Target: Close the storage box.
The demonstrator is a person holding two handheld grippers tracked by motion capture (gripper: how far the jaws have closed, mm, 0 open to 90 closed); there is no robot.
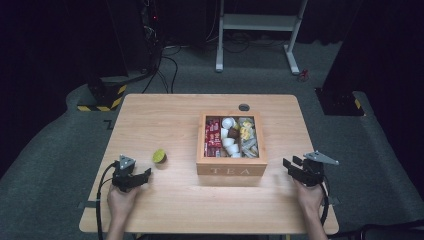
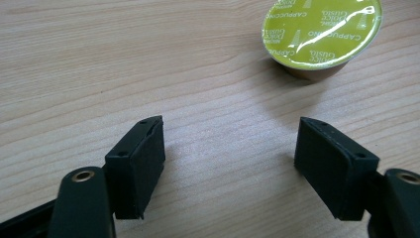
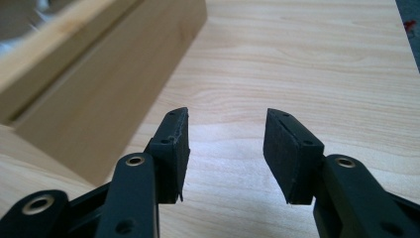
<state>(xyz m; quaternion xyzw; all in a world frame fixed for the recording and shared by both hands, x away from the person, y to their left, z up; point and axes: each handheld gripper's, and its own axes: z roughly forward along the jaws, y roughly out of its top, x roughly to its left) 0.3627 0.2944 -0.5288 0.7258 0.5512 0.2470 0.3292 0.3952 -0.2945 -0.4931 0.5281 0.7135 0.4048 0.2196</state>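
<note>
Your left tongs (image 2: 230, 153) are wide apart and hold nothing. Just past them on the desk (image 2: 124, 64) sits a little round coffee pod (image 2: 322, 32) with a shiny green lid. Your right tongs (image 3: 225, 153) are apart too, beside the wooden tea box (image 3: 99, 84).

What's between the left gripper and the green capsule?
Nothing visible. The left gripper has its jaws open and empty, and bare table runs from them to the green capsule. The capsule sits ahead and off to the right of the jaws' line.

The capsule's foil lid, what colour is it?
Yellow-green, clearest in the left gripper view: capsule.
</note>
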